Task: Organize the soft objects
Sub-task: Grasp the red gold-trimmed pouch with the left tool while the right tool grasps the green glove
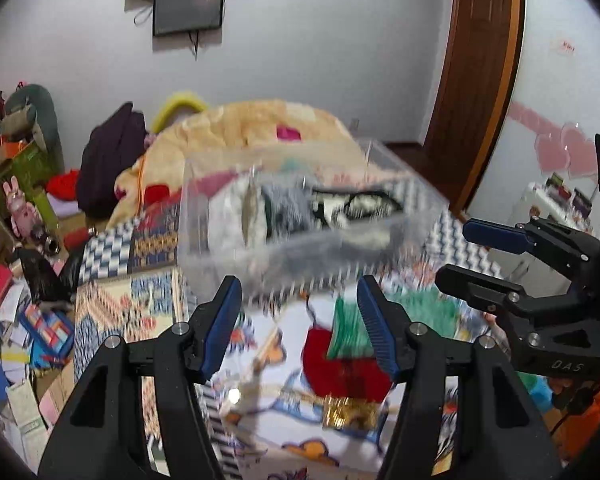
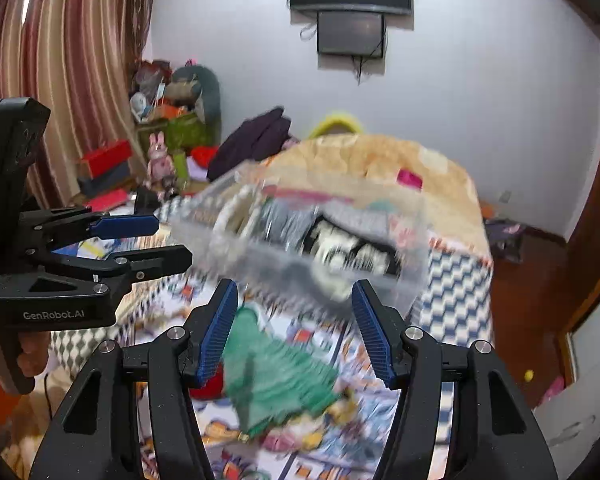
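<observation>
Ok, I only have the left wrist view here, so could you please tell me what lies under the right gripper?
Observer: A green cloth lies on the patterned bedspread, showing between the open fingers of the right gripper.
Operator: Thank you. From that side, is my left gripper holding anything?
Observer: No, the left gripper is open, with nothing between its fingers.
Operator: And what is beyond it, further left?
Observer: A striped curtain hangs there.
</observation>
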The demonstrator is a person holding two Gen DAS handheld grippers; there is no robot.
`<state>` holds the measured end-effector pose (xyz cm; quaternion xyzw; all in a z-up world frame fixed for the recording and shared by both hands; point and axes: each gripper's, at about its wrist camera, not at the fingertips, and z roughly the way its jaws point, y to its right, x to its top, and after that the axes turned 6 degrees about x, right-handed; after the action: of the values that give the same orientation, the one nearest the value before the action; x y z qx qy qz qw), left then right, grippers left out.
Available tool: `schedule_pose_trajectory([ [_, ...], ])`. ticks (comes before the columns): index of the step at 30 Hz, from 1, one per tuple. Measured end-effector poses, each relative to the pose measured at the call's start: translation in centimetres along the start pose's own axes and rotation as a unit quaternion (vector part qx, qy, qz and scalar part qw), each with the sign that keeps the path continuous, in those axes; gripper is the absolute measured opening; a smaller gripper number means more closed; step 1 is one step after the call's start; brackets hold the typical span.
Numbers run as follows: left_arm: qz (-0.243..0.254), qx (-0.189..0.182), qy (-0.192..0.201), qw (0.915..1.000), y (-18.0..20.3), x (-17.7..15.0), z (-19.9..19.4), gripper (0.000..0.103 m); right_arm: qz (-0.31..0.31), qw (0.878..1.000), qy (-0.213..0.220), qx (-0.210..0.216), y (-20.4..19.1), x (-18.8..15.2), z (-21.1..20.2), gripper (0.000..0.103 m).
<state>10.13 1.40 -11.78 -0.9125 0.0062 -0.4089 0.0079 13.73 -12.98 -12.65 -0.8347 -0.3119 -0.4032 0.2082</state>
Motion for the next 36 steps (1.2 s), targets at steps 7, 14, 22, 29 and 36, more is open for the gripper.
schedule_pose_trajectory([
  [7, -0.018, -0.015, -0.047, 0.9986, -0.5, -3.1, 1.1, 0.06, 0.019, 0.998, -0.055, 0.023, -0.2, -2.6, 2.6, 0.056],
  [14, -0.02, -0.044, -0.089, 0.9948, 1.0, -5.3, 2.4, 0.06, 0.021, 0.997, -0.067, 0.035, 0.1, -3.3, 3.5, 0.055],
  [22, -0.014, -0.057, -0.095, 0.9938, 2.8, -5.6, 3.8, 0.059, 0.028, 0.997, -0.057, 0.05, 0.1, -3.8, 2.8, 0.019],
  [29, -0.018, -0.06, -0.086, 0.9943, 2.9, -5.7, 4.2, 0.034, 0.034, 0.997, -0.034, 0.053, 0.3, -3.3, 1.7, 0.013],
  [36, -0.021, -0.037, -0.052, 0.9977, 1.3, -5.0, 2.0, 0.027, 0.039, 0.998, -0.003, 0.048, 0.7, -2.4, -0.2, 0.012],
])
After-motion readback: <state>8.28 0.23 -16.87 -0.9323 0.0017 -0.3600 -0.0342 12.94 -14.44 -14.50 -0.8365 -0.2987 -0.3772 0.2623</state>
